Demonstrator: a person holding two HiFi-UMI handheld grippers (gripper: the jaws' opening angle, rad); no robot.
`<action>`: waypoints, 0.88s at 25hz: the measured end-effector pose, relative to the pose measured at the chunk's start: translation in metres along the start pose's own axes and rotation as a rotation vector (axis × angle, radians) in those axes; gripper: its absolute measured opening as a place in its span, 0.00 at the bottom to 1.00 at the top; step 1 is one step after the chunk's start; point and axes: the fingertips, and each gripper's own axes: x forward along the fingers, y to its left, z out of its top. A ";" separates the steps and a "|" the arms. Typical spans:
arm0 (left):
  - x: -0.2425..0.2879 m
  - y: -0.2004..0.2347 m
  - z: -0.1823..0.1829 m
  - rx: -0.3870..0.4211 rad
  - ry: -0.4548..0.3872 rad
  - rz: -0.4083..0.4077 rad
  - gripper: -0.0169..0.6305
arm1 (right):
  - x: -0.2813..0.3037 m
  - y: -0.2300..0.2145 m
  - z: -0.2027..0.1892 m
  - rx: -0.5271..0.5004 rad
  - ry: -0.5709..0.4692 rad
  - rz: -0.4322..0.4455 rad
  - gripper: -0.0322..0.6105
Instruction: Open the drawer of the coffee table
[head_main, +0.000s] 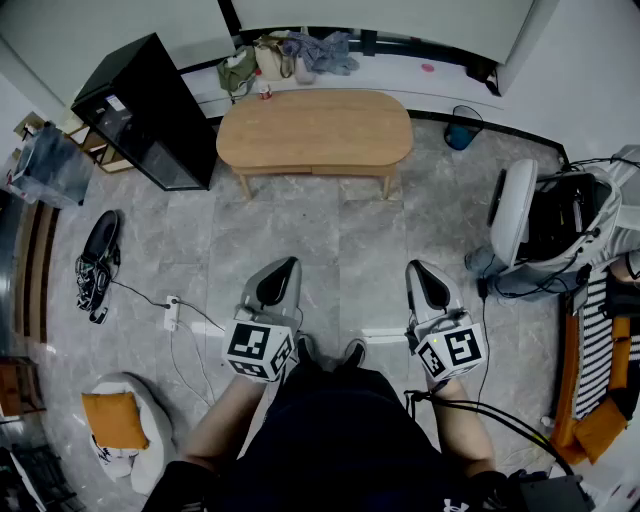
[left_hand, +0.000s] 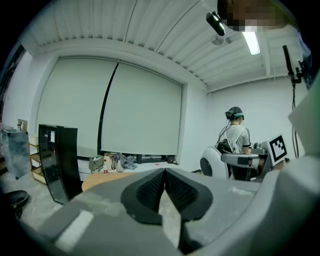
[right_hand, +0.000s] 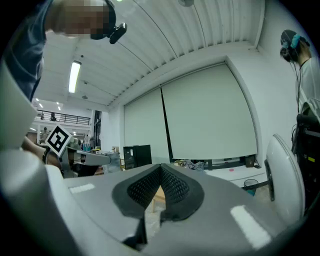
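The oval wooden coffee table (head_main: 314, 129) stands across the floor ahead of me, its drawer front (head_main: 330, 170) closed under the near edge. My left gripper (head_main: 291, 262) and right gripper (head_main: 412, 266) hover side by side well short of the table, both shut with nothing between the pads. In the left gripper view the tabletop (left_hand: 102, 179) peeks over the shut left gripper (left_hand: 164, 171). The right gripper view shows a sliver of the table (right_hand: 158, 196) between the shut pads of the right gripper (right_hand: 160, 166).
A black cabinet (head_main: 145, 110) stands left of the table. Bags and clothes (head_main: 290, 53) lie on the ledge behind it. A white chair (head_main: 511, 211) and a cluttered desk sit at right. Cables and a power strip (head_main: 171, 311) lie on the marble floor at left. Another person (left_hand: 235, 137) stands at right.
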 end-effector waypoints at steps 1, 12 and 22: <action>-0.003 0.007 0.000 0.008 0.000 0.001 0.03 | 0.004 0.004 -0.002 -0.002 0.002 -0.003 0.05; -0.025 0.033 0.017 0.045 -0.030 -0.005 0.03 | 0.009 0.025 0.012 -0.017 -0.025 -0.035 0.05; -0.008 0.012 0.010 0.064 -0.012 0.026 0.03 | -0.014 -0.021 0.002 0.013 -0.023 -0.071 0.05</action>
